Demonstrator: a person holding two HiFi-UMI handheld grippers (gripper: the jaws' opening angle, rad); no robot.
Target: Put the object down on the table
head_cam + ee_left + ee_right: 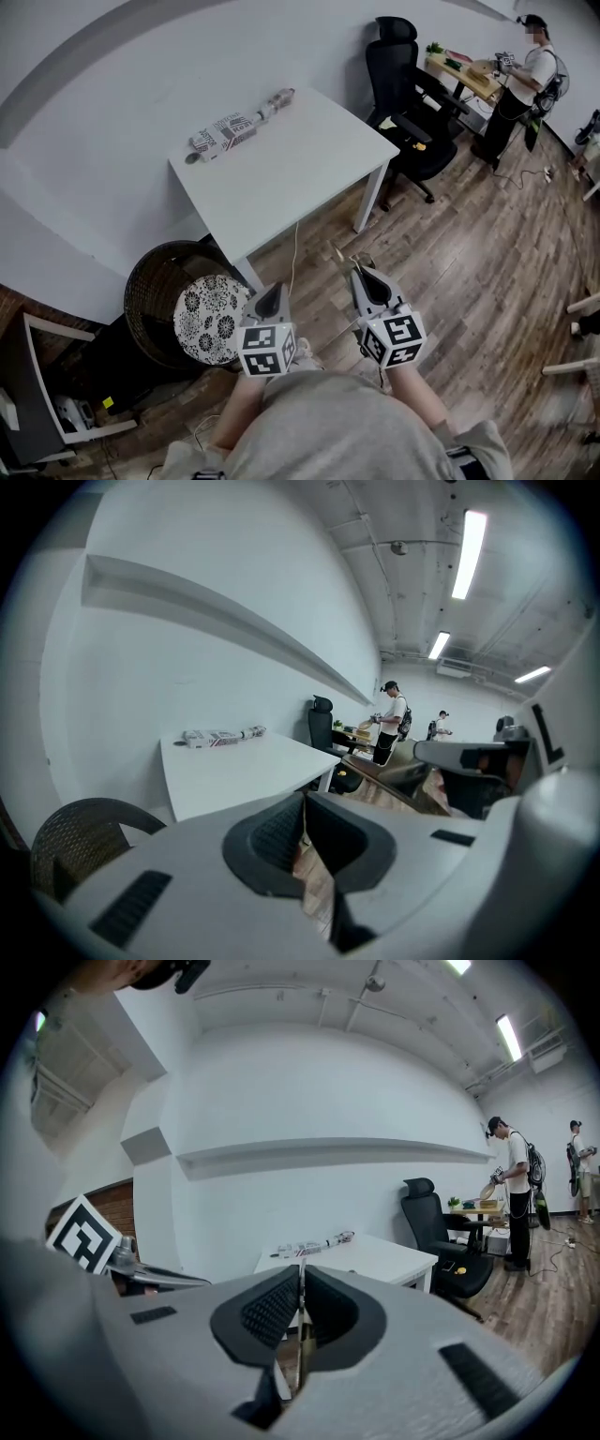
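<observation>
I hold both grippers close to my body, above the wooden floor and short of the white table [281, 173]. My right gripper [362, 273] is shut on a thin pale object [301, 1335]. I see that object only edge-on, as a narrow strip between the pads, and its tip pokes out past the jaws [343, 255]. My left gripper [272, 292] has its jaws closed together with nothing between them [303, 803]. A patterned wrapped cylinder [232, 130] lies along the table's far edge by the wall.
A dark wicker basket [155, 281] with a black-and-white patterned disc [212, 319] stands by the table's near left leg. A black office chair [405, 103] is right of the table. A person [527, 80] works at a far desk. A low shelf [47, 394] sits bottom left.
</observation>
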